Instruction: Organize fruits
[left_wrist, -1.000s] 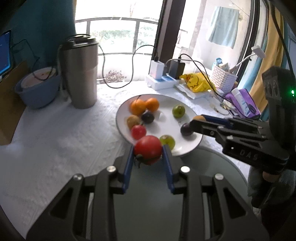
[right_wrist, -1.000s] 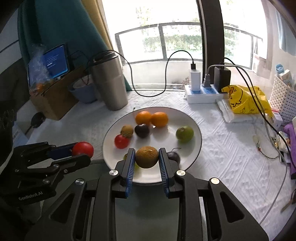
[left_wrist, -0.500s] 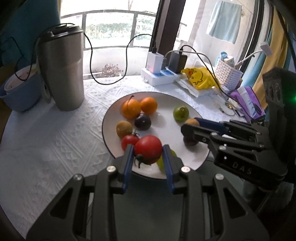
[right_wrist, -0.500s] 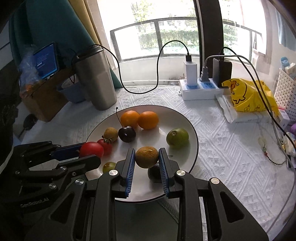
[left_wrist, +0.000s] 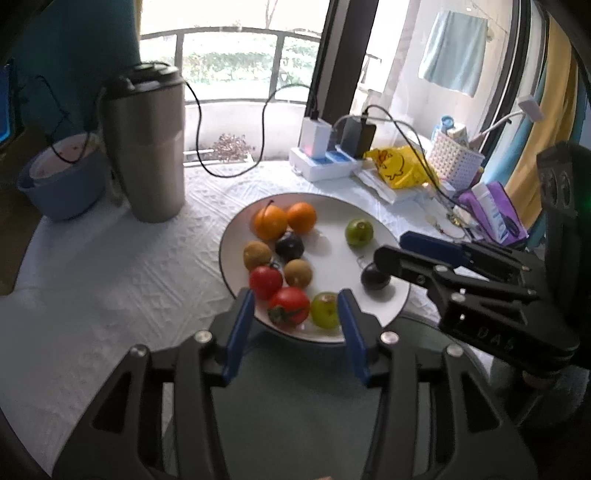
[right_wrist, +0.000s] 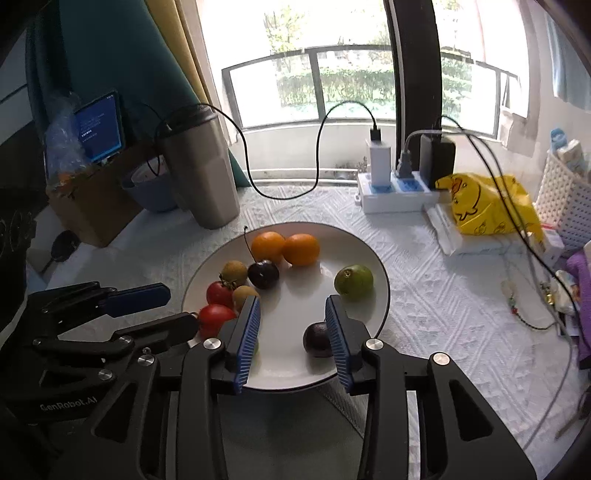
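Both claws are spread wide with nothing held between the pads. The left claw (left_wrist: 295, 317) is seen low in the middle of its own frame, hovering over the near rim of the white plate (left_wrist: 332, 206), and the right claw (right_wrist: 291, 332) is parked the same way in its view, over the plate's near half.

All the fruit is found on the plate, which sits mid-frame on the white textured cloth over the desk (left_wrist: 110, 266). The big red tomato (left_wrist: 289, 305) is shiny and round, lying on its side with its green stalk end turned toward the lower left of the frame, so its axis runs roughly toward the camera. A small green fruit (left_wrist: 325, 310) is pressed up right beside it, and a smaller red tomato (left_wrist: 265, 281) is touching it on the upper left. Two brownish round fruits (left_wrist: 298, 272) are sat just above those. A dark cherry (right_wrist: 263, 274) is seen in the right view with its thin stem pointing up toward the top of the frame. Two oranges (left_wrist: 301, 217) are touching each other at the far rim. A green lime-like fruit (right_wrist: 353, 282) sits alone on the right, and a dark plum (right_wrist: 317, 339) rests near the right claw's right finger.
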